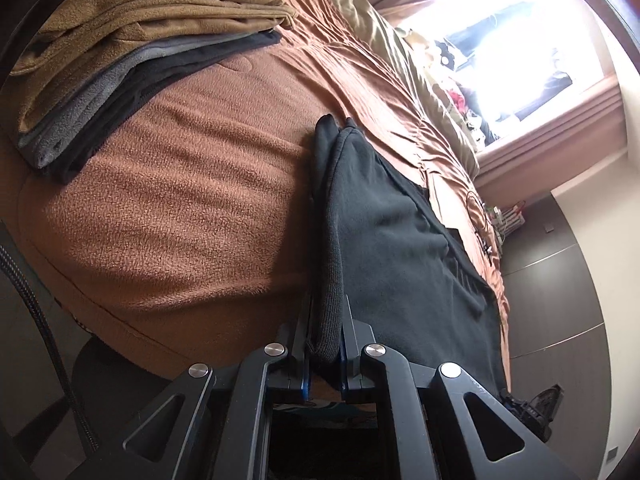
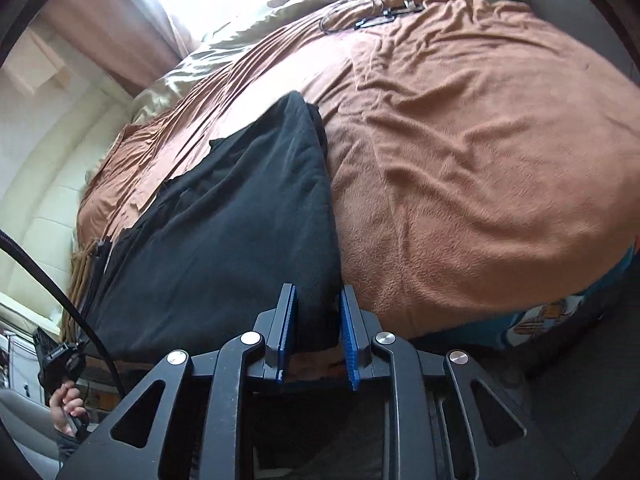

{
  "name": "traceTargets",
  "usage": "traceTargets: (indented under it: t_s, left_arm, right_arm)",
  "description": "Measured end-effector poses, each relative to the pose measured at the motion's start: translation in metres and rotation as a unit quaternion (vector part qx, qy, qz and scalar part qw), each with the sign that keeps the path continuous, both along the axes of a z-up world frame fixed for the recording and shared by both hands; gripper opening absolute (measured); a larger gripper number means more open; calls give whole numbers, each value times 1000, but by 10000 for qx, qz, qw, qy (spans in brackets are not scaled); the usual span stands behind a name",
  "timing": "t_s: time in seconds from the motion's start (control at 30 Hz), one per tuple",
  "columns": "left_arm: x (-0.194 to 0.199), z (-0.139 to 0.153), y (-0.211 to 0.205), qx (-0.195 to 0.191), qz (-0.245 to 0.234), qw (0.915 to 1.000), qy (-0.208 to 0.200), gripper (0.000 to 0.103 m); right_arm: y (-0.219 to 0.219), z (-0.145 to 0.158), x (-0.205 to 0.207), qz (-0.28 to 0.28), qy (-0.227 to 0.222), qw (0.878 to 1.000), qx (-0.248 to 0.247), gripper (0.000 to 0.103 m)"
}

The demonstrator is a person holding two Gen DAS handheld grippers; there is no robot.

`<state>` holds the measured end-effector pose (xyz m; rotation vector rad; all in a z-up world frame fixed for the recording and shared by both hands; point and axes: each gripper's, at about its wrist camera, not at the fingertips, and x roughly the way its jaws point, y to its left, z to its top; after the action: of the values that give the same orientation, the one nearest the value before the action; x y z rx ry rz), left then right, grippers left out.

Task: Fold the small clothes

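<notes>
A black fleece garment (image 1: 400, 240) lies folded on the brown blanket (image 1: 180, 200) near the bed's front edge. My left gripper (image 1: 326, 312) is shut on its ribbed hem, which bunches up thick between the pads. In the right wrist view the same garment (image 2: 240, 220) spreads to the left over the blanket (image 2: 480, 160). My right gripper (image 2: 318, 292) stands open, with the garment's near corner lying loosely between its blue pads and a small gap at the right pad.
A stack of folded clothes (image 1: 140, 60), tan on grey and black, sits at the far left of the bed. A cable and small items (image 2: 368, 16) lie at the far side. An olive duvet (image 1: 380, 40) borders the bright window (image 1: 500, 40). A person's hand (image 2: 68, 400) holds the other gripper.
</notes>
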<state>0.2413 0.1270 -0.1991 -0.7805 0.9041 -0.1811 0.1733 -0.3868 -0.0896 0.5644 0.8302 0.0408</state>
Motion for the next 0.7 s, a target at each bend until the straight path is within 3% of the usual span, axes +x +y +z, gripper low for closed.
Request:
traceTargets:
  t_s: [0.4,0.7]
  left_arm:
    - [-2,-21,3,187,-261,9995,-39,11]
    - [1,-27,6,128,-487,9986,-165,12]
  right_arm:
    - [34,39,-3,262,0,9977,-626,19]
    - [131,44,40,980,142,9900,-1008,19]
